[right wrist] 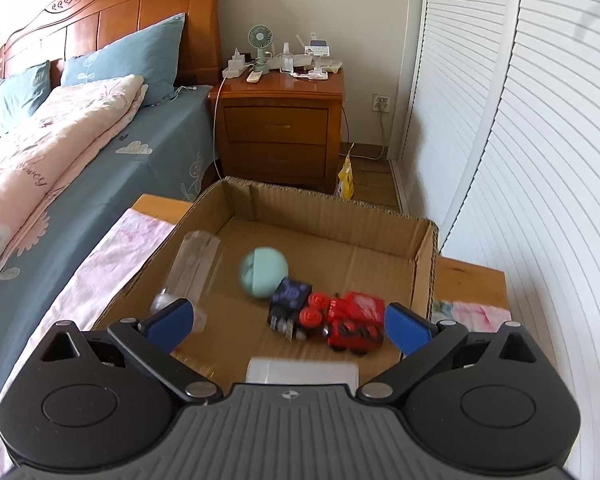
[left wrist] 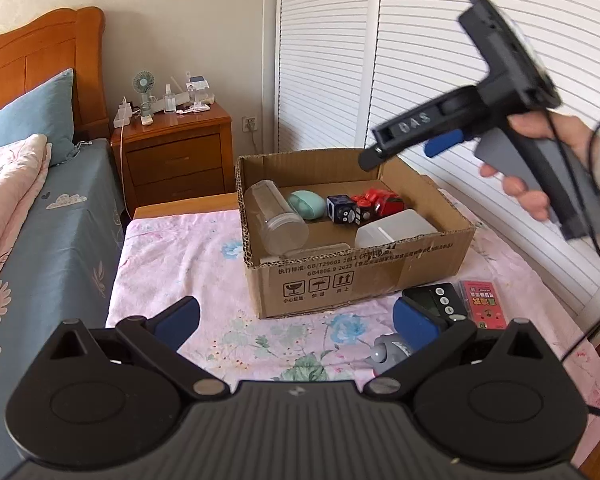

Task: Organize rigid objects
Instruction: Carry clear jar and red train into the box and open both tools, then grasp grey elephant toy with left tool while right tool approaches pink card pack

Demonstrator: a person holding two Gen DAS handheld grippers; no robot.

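An open cardboard box [left wrist: 356,280] [right wrist: 424,264] stands on the pink floral cloth. It holds a clear jar [left wrist: 276,216] [right wrist: 192,268], a mint green case [left wrist: 307,204] [right wrist: 262,270], a dark blue cube toy [left wrist: 342,209] [right wrist: 290,296], a red toy [left wrist: 380,200] [right wrist: 350,318] and a white container [left wrist: 396,228] [right wrist: 302,370]. My left gripper [left wrist: 296,322] is open and empty, low in front of the box. My right gripper [right wrist: 288,322] is open and empty above the box; it also shows in the left wrist view [left wrist: 420,148].
On the cloth in front of the box lie a black device with buttons [left wrist: 440,300], a red card pack [left wrist: 484,306] and a grey toy [left wrist: 388,354]. A bed [right wrist: 80,140] is on the left, a wooden nightstand [right wrist: 278,132] behind, white louvred doors [right wrist: 540,160] on the right.
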